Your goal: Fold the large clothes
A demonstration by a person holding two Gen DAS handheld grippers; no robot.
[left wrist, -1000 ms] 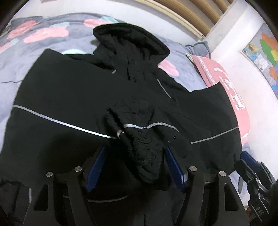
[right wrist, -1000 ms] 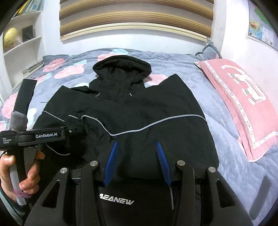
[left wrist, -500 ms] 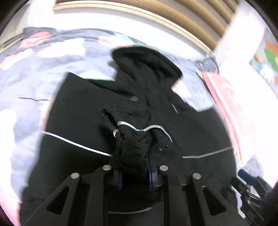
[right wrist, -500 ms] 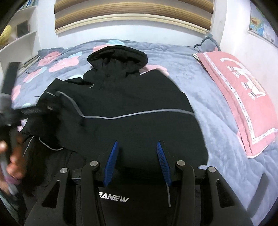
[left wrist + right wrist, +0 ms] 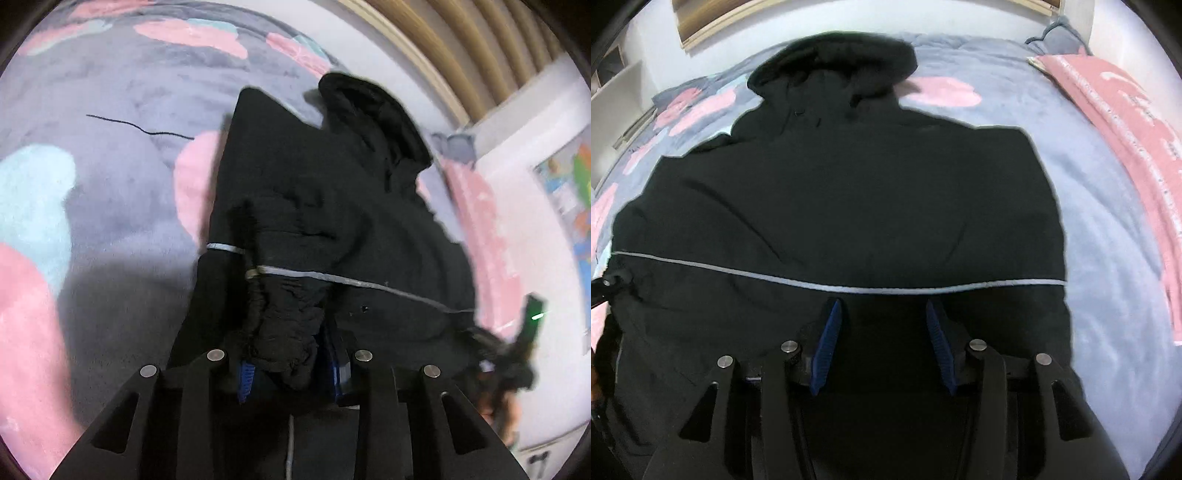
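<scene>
I am folding a black hooded jacket (image 5: 849, 206) that lies spread on the bed (image 5: 1108, 258), hood toward the headboard, a pale reflective stripe (image 5: 849, 286) running across its body. The step in hand, as I judge it, is bringing the sleeve cuff (image 5: 288, 332) across the jacket's body so the sleeve lies flat over the front.

To do this well I should carry the cuff low and level, let the sleeve unroll without twisting, and lay it square with the stripe and the side edge rather than dropping it in a bunch. The fabric is thick and crumpled at the cuff, so it may spring back; I would set it down, then let go only once it rests on the jacket. My other side can press the body flat so nothing drags.

My left jaws (image 5: 291, 373) are narrow and opening at this moment, with the bunched cuff between the blue pads (image 5: 245, 376); the cloth fills the gap and appears pinched there. My right jaws (image 5: 882, 336) stand moderately spread over the lower part of the jacket, just below the stripe, with nothing between them; whether the tips touch the cloth I cannot tell. A pink pillow (image 5: 1126, 129) lies at the bed's right side, well apart from the jacket.
</scene>
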